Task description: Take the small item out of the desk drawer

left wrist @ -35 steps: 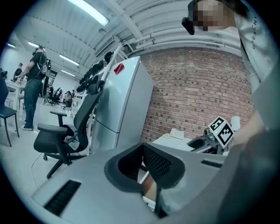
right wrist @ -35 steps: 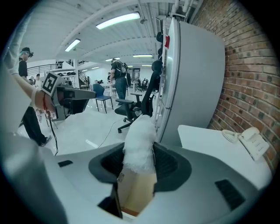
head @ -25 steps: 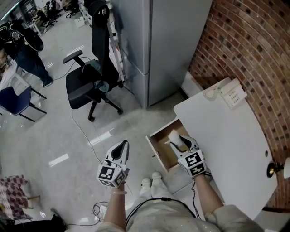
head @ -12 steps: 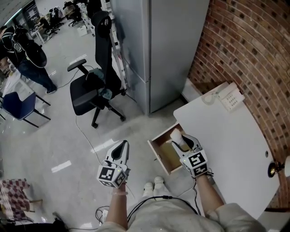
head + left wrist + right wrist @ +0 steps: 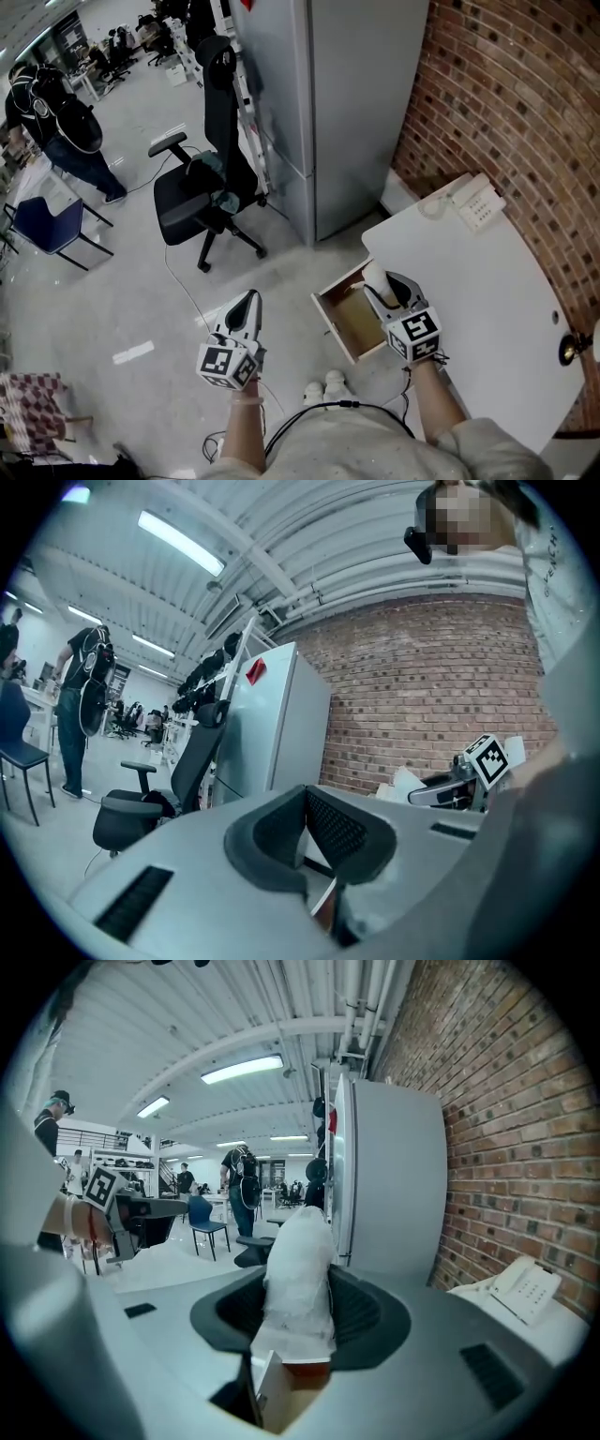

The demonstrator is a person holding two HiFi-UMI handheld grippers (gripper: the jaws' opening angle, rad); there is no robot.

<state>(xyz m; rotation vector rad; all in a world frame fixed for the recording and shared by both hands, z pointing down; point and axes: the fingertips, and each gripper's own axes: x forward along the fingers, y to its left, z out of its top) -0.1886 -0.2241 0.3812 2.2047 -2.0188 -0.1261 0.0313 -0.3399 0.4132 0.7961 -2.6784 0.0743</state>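
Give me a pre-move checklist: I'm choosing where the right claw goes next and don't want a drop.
1. Grip: ok. The right claw is shut on the white wrapped item.
2. Item out of the drawer: ok. In the right gripper view it stands above the level of the desktop.
3. Landing spot: ok. The desktop beside the drawer is bare, and the telephone sits at the far end.
4. Drawer closed: not ok. It stands open.
5. Left claw free: ok. It is shut and empty, over the floor.
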